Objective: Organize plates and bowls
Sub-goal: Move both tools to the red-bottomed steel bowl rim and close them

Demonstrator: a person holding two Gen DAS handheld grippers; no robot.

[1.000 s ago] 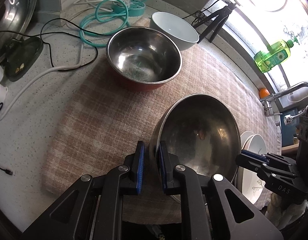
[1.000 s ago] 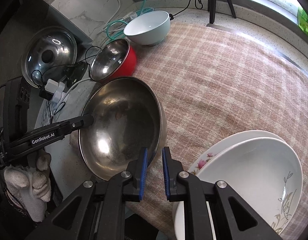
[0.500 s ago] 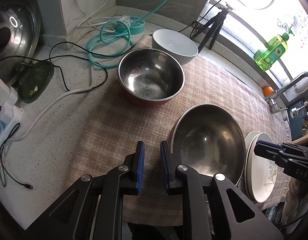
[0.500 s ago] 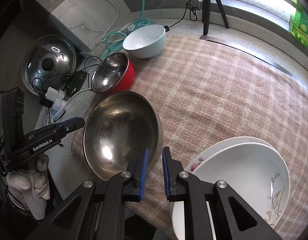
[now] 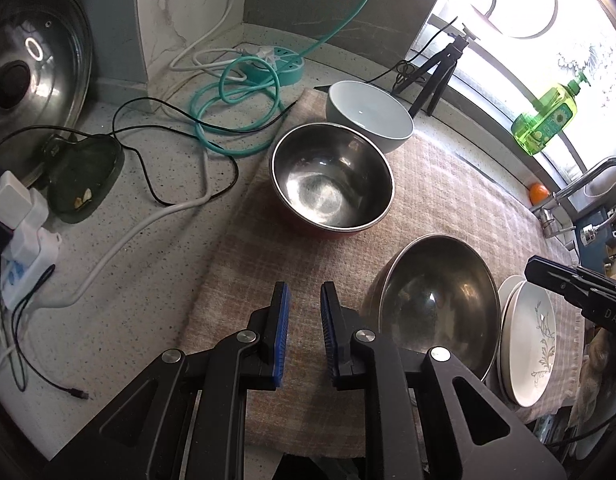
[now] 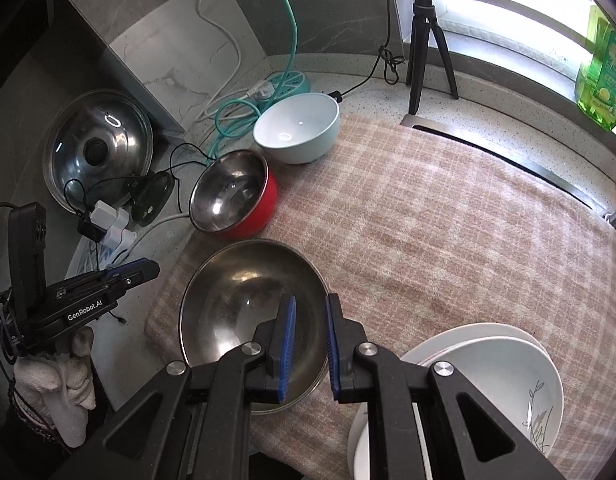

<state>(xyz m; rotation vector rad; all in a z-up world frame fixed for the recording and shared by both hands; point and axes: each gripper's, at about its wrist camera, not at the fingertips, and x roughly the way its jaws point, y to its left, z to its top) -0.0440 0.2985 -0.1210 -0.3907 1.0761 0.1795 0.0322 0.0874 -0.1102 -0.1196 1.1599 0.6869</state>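
The steel bowl (image 6: 251,312) sat upright on the checked cloth (image 6: 448,232) covering the speckled tabletop (image 5: 155,216), beside stacked white plates (image 6: 488,376) (flower-patterned). Left tongs (image 5: 303,332) and right tongs (image 6: 310,344) were narrow, holding nothing.

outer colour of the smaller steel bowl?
Red outside, steel inside: smaller steel bowl, clearest in the right wrist view.
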